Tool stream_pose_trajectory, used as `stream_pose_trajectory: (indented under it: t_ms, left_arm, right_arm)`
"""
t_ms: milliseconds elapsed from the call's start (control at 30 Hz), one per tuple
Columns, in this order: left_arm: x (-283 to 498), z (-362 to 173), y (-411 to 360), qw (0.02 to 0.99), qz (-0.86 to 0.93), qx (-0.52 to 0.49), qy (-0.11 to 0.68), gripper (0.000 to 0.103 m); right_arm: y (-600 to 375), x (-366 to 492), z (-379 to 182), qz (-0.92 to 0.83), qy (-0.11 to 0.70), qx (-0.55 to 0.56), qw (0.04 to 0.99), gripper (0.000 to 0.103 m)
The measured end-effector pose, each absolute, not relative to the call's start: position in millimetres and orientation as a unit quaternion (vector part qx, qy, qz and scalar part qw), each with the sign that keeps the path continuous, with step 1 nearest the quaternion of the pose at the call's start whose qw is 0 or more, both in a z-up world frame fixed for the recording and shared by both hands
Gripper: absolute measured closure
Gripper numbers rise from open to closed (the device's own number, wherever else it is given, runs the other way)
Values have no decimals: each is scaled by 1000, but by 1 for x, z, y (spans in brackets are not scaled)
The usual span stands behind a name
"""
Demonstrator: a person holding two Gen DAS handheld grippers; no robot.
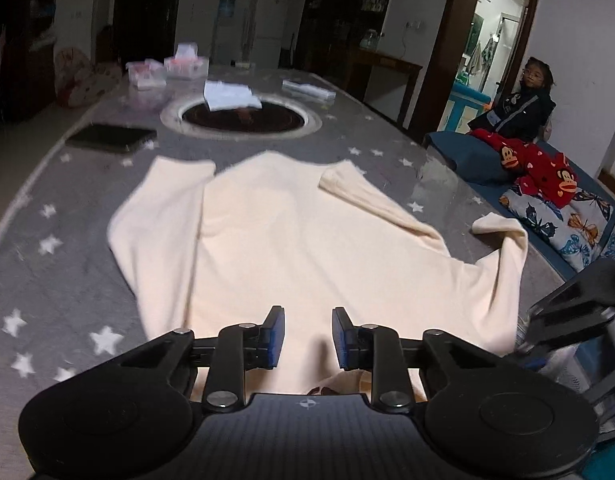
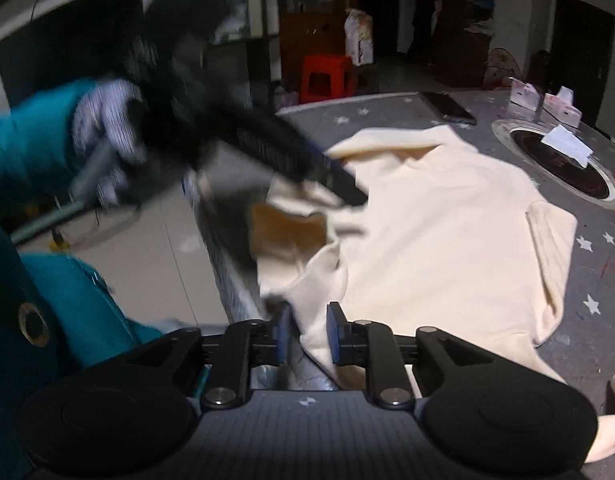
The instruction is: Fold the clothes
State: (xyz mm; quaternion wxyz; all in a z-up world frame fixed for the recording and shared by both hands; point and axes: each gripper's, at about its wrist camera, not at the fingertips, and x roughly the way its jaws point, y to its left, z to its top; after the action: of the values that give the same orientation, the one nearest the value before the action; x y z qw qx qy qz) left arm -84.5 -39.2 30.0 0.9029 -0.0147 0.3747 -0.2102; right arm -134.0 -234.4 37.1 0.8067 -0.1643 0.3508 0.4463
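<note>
A cream long-sleeved garment (image 1: 291, 240) lies spread on the grey star-patterned table (image 1: 47, 208), both sleeves folded in over the body. My left gripper (image 1: 308, 336) hovers over its near edge, open, with nothing pinched between the blue pads. Seen blurred from the right wrist, the left gripper (image 2: 347, 188) is held by a gloved hand (image 2: 107, 120) above the brown neck label (image 2: 287, 232). My right gripper (image 2: 310, 336) sits at the garment's corner by the table edge. A raised fold of the cream garment (image 2: 447, 232) sits between its pads and touches both.
A dark phone (image 1: 111, 138) lies at the far left. A round inset hob (image 1: 243, 118) with white paper (image 1: 229, 96) sits behind the garment, tissue boxes (image 1: 185, 64) beyond. A person (image 1: 523, 104) sits at the right by a red printed cloth (image 1: 535, 168). A red stool (image 2: 327, 76) stands on the floor.
</note>
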Motion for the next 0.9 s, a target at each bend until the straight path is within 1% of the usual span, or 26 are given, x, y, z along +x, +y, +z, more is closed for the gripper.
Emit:
stream_pose_trajectory:
  t_ms: [100,200,433,667,833,900]
  left_arm:
    - [-82,16,-41,896,-212,-17,390,76]
    - [-89,16,-40,894,-225,-21,387,76]
    - [-101,13,-38,891,-234,-32,387,75]
    - [-99,13,-36,888,-241,-41,389,74]
    - [-96,12,-33,885,-250,-42,391,73]
    - [-94,13,-33,883,-254,-40,393,73]
  right_arm:
    - [-246,-124,50,421,337,-154,828,85]
    - [-255,-100,54,368,326,-153,857,82]
    - [-264,-19,32,299,347,-83,885,80]
    - [-252,30,7,275,359,-91,887,73]
    - [-274,50,4,202,356,-90,908,72]
    - [-284,53,4,158,355,-102,916,67]
